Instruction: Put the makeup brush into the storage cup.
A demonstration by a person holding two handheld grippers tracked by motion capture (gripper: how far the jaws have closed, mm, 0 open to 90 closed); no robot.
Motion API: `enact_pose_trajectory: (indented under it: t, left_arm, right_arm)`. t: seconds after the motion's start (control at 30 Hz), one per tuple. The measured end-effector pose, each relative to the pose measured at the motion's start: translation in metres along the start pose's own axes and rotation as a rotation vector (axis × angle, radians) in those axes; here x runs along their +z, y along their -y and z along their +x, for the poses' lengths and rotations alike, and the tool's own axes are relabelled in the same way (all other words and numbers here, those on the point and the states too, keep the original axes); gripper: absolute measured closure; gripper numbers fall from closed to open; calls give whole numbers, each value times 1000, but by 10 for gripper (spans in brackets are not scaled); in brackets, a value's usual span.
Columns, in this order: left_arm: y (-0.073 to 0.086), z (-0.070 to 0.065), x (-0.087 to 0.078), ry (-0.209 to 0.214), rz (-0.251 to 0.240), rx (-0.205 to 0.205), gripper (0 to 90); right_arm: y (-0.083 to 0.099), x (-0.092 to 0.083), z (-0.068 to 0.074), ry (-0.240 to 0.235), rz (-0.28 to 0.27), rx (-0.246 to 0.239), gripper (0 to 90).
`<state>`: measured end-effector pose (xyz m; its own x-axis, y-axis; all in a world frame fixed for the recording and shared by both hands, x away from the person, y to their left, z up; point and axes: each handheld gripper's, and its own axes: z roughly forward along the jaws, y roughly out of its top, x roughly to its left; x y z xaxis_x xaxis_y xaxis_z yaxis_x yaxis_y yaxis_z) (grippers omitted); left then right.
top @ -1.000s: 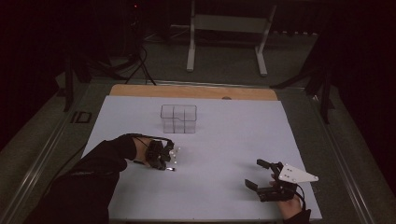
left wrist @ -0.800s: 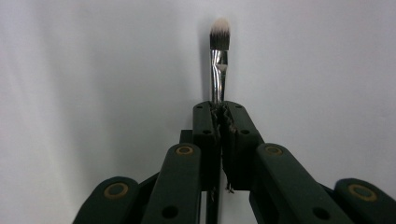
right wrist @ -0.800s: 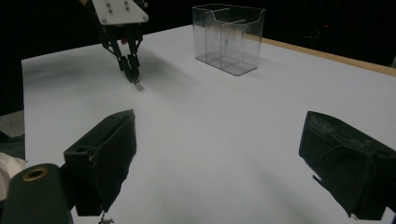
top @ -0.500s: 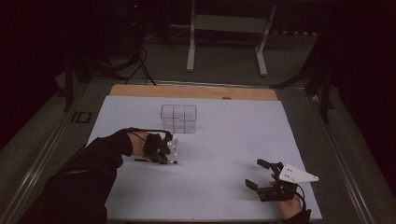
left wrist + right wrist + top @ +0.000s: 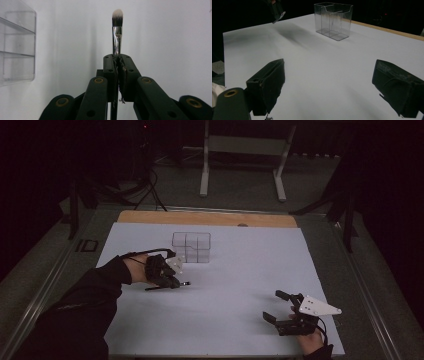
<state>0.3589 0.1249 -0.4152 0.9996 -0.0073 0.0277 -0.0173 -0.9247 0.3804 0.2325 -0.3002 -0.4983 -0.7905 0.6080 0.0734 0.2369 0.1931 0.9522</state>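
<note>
Clamping a slim, metal-ferruled brush [image 5: 117, 30], the left gripper [image 5: 169, 272] is hovering mid-left beside the clear plastic organizer [image 5: 192, 247]; the right gripper [image 5: 280, 307] is resting wide open, empty.

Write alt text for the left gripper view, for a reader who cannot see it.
The left gripper's two black jaws are clamped shut on a slim makeup brush with a silver ferrule and white-tipped bristles, which points straight up along them over a white table surface. A clear plastic compartment organizer stands at the left edge.
</note>
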Motion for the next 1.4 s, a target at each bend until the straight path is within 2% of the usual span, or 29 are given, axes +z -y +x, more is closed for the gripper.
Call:
enact_pose_trajectory:
  t: [0.03, 0.17, 0.2, 0.3, 0.37, 0.4, 0.53, 0.7, 0.73, 0.77, 0.83, 0.87, 0.9, 1.0, 1.03, 1.1, 1.13, 1.23, 1.33, 1.37, 1.4]
  left_arm:
    - [0, 0, -3, 2, -19, -18, 863]
    - [-2, 1, -13, -50, -69, -46, 863]
    - [-2, 1, -16, -51, -82, -54, 863]
    - [-4, 0, -20, -67, -92, -67, 863]
    - [-5, 0, -21, -92, -96, -74, 863]
    - [-5, -1, -23, -87, -104, -80, 863]
    - [-7, -1, -29, -123, -152, -96, 863]
    - [-10, -2, -33, -143, -191, -118, 863]
    - [-11, -2, -34, -131, -197, -130, 863]
    - [-11, -3, -35, -150, -203, -122, 864]
    - [-11, -3, -36, -152, -226, -135, 863]
    - [-12, -3, -37, -167, -229, -139, 864]
    - [-12, -2, -37, -169, -237, -150, 863]
    - [-12, -3, -37, -176, -240, -149, 864]
    - [-13, -3, -38, -220, -272, -177, 864]
    - [-13, -3, -39, -231, -299, -193, 863]
    - [-13, -3, -40, -259, -310, -200, 863]
    - [-13, -3, -43, -292, -346, -232, 863]
    - [-14, -3, -46, -317, -378, -251, 863]
    - [-15, -3, -47, -312, -391, -259, 863]
    - [-15, -3, -48, -336, -401, -261, 863]
  right_arm:
    - [0, 0, 0, -1, 1, -1, 113]
    - [0, 0, 0, 1, 1, 1, 113]
    - [0, 0, 0, 1, 1, 1, 113]
    - [0, 0, 0, 2, 2, 2, 113]
    - [0, 0, 0, 2, 2, 2, 113]
    - [0, 0, 0, 1, 1, 2, 113]
    - [0, 0, 0, 1, 0, 3, 113]
    - [0, 0, 0, 3, 1, 0, 113]
    - [0, -1, 0, 2, 0, 1, 113]
    - [0, -1, 0, 3, 1, 1, 113]
    - [0, -1, 0, 2, 0, 2, 113]
    - [0, -1, 0, 3, -1, 1, 113]
    - [0, -1, 0, 3, 0, 1, 113]
    - [0, -1, 0, 3, 0, 0, 113]
    - [0, -1, 0, 3, 0, 0, 113]
    - [0, -1, 0, 3, -2, -1, 113]
    - [0, -1, 0, 3, -2, 0, 113]
    - [-1, -1, 0, 3, -3, -1, 113]
    - [-1, -1, 1, 3, -3, -1, 113]
    - [-1, -1, 1, 3, -3, -2, 113]
    - [-1, -1, 0, 4, -3, -1, 113]
